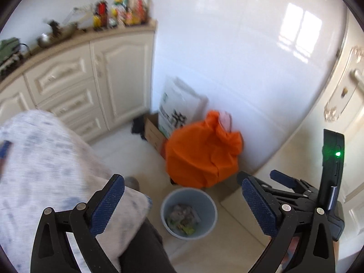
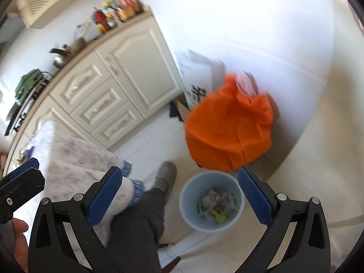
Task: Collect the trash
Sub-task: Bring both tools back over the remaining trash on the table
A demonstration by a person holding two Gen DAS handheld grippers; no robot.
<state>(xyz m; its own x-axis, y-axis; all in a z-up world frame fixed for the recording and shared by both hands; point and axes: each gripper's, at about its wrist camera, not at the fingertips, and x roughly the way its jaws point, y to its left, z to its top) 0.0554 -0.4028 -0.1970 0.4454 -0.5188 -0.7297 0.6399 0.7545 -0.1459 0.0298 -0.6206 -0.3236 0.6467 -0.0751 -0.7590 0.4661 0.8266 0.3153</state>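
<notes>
**Both grippers wide open above the blue bin**

The left gripper (image 1: 183,207) stands with its 2 blue-padded jaws spread wide and nothing between them. The right gripper (image 2: 179,196) is spread just as wide and is likewise empty. Both point down at the floor.

Framed between each pair of jaws is a round, pale blue plastic waste bin (image 1: 206,199) (image 2: 236,190) standing upright on the cream tiled floor (image 1: 238,238). The crumpled trash (image 1: 183,219) (image 2: 216,204), greyish paper with yellow-green wrappers, lies at the bottom of this bin.

Just behind the bin sits a bulging orange fabric bag (image 1: 202,152) (image 2: 227,132) against the glossy white wall (image 1: 227,56), with something pink (image 1: 225,119) at its top. Beside the bag, a white printed sack (image 1: 177,107) leans over a brown cardboard box (image 1: 152,132) in the corner.

A cream cabinet with panelled doors and drawers (image 1: 113,79) (image 2: 127,79) runs along the left; blurred colourful bottles (image 1: 122,11) and a metal kettle (image 1: 46,37) stand on its counter.

The person's pale speckled sleeve (image 1: 45,159), dark trouser leg (image 2: 138,223) and grey shoe (image 2: 167,175) show at lower left. In the right wrist view the other gripper's blue-tipped finger (image 2: 25,166) and a hand (image 2: 19,236) appear at the left edge.
</notes>
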